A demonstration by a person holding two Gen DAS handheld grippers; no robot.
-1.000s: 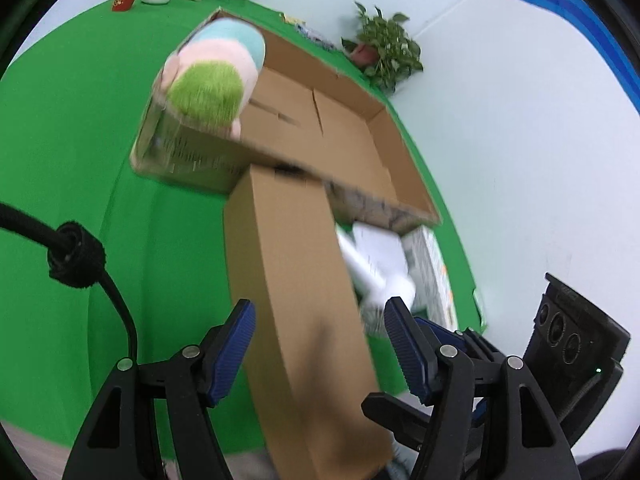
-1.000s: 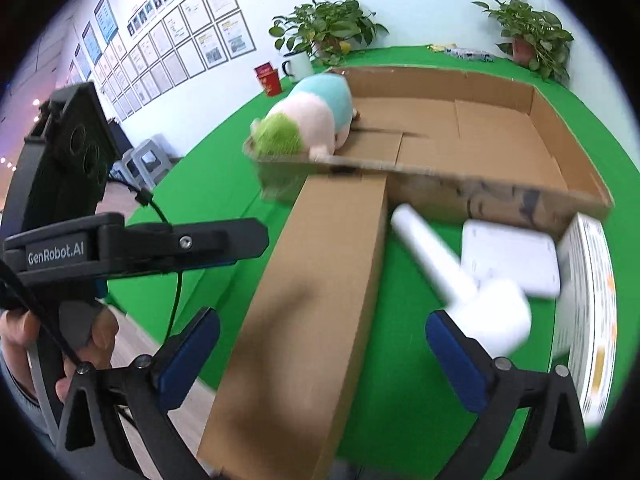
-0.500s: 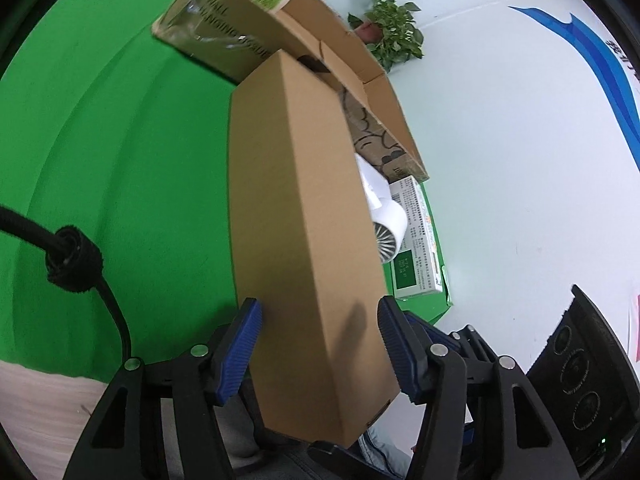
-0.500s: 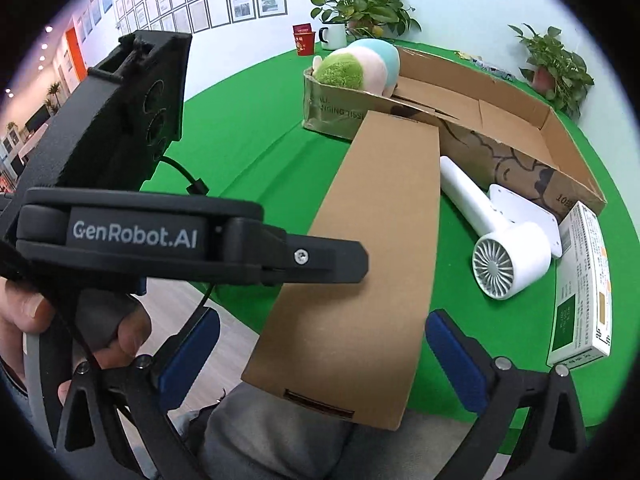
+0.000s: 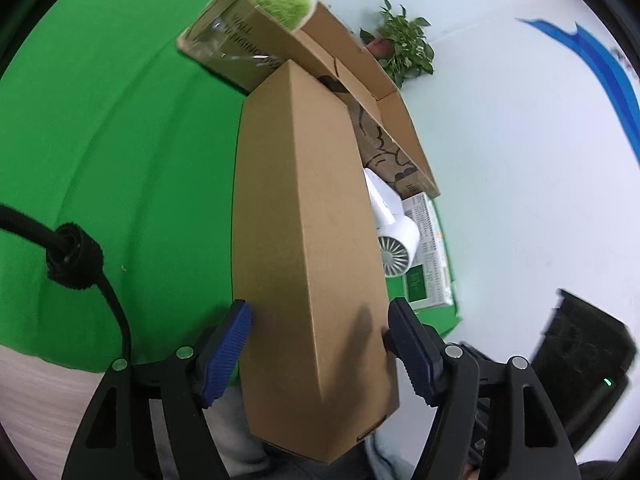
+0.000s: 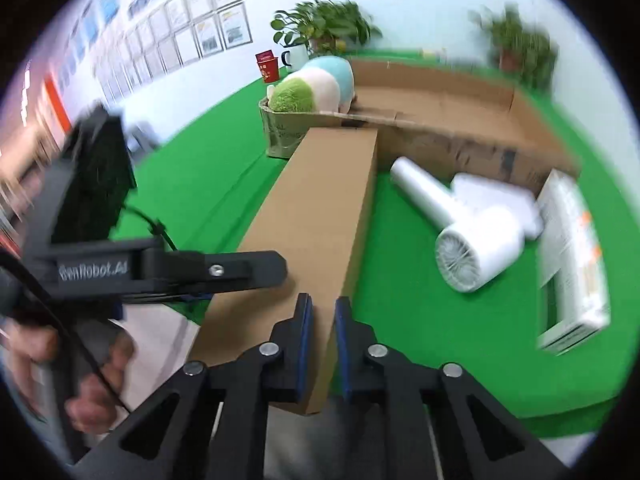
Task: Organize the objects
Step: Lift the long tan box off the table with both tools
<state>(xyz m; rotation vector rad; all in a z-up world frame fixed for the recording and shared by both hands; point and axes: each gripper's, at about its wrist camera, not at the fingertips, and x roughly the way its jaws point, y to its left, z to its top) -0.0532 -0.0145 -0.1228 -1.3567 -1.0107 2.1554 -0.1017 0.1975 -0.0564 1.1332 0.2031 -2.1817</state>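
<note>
1. Two grippers are working over a green tabletop (image 6: 440,332). The left gripper (image 5: 320,344) is straddling the near end of one long brown box (image 5: 304,240), its blue pads sitting against the box's two sides, clamping it.
2. The right gripper (image 6: 320,344) is hanging over the same box's near right corner, its jaws nearly together with only a narrow slit between the pads, holding nothing.
3. The long brown box (image 6: 320,216) is lying lengthwise, its near end overhanging the tabletop's near edge and its far end reaching the open carton.
4. To the box's right, one white hair dryer (image 6: 468,236) is lying on the tabletop, with one white flat item (image 6: 500,196) just behind it.
5. One white-and-green packet box (image 6: 572,260) is sitting toward the right edge.
6. Farther back, one large open carton (image 6: 460,120) is holding one plush toy (image 6: 316,88) in its left end.
7. At the far edge, two potted plants (image 6: 328,28) are standing, with one white mug (image 6: 296,58) and one red box (image 6: 268,66) by the left plant.
</note>
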